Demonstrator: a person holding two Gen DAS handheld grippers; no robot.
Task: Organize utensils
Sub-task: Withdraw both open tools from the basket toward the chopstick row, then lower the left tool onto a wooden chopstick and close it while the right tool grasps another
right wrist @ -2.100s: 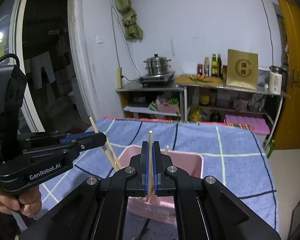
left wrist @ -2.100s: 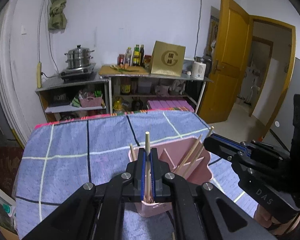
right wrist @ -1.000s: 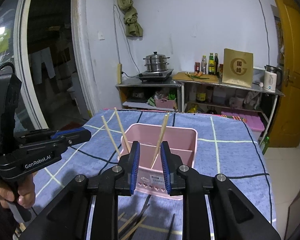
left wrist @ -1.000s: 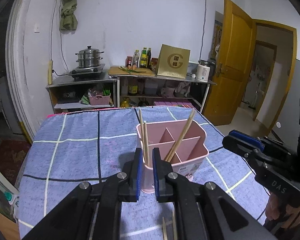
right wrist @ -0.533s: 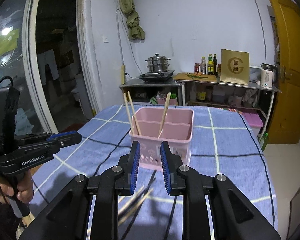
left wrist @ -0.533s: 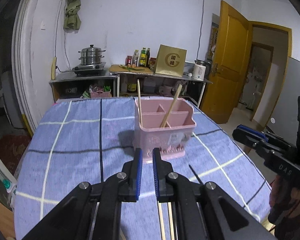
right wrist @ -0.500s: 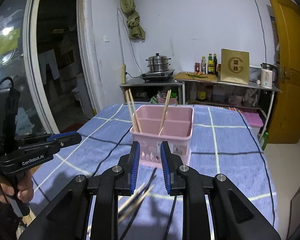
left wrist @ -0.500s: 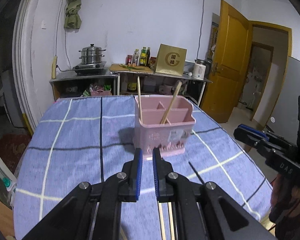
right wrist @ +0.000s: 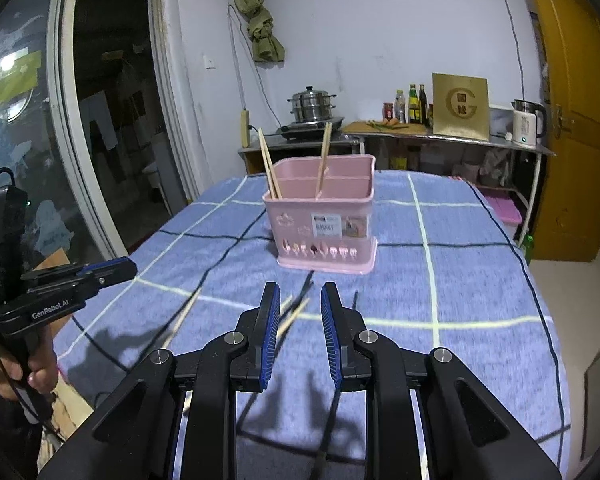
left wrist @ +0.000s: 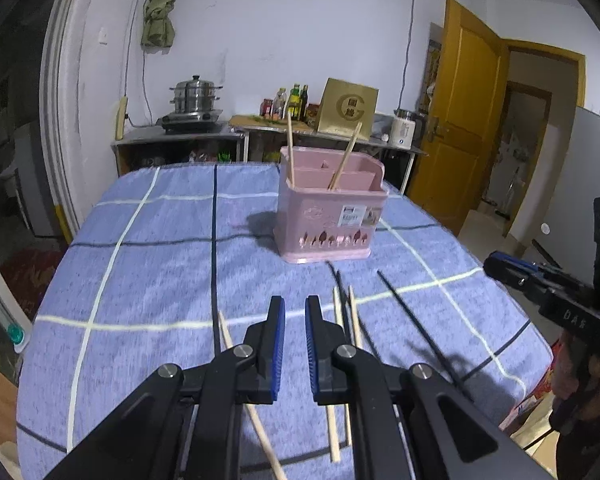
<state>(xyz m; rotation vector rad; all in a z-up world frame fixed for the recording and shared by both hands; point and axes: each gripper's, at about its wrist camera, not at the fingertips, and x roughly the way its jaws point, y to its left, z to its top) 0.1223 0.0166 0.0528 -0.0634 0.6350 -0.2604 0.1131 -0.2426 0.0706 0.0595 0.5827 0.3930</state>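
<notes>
Both grippers are empty: the left gripper has its fingers barely parted, the right gripper stands wider. The pink caddy sits toward the tabletop's far edge; loose chopsticks lie by the near edge. Best to straddle one stick crosswise before closing.

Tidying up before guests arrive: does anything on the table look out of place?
Yes. Several wooden chopsticks and black chopsticks lie scattered at differing angles on the blue checked cloth, outside the pink caddy, which already holds three upright.
</notes>
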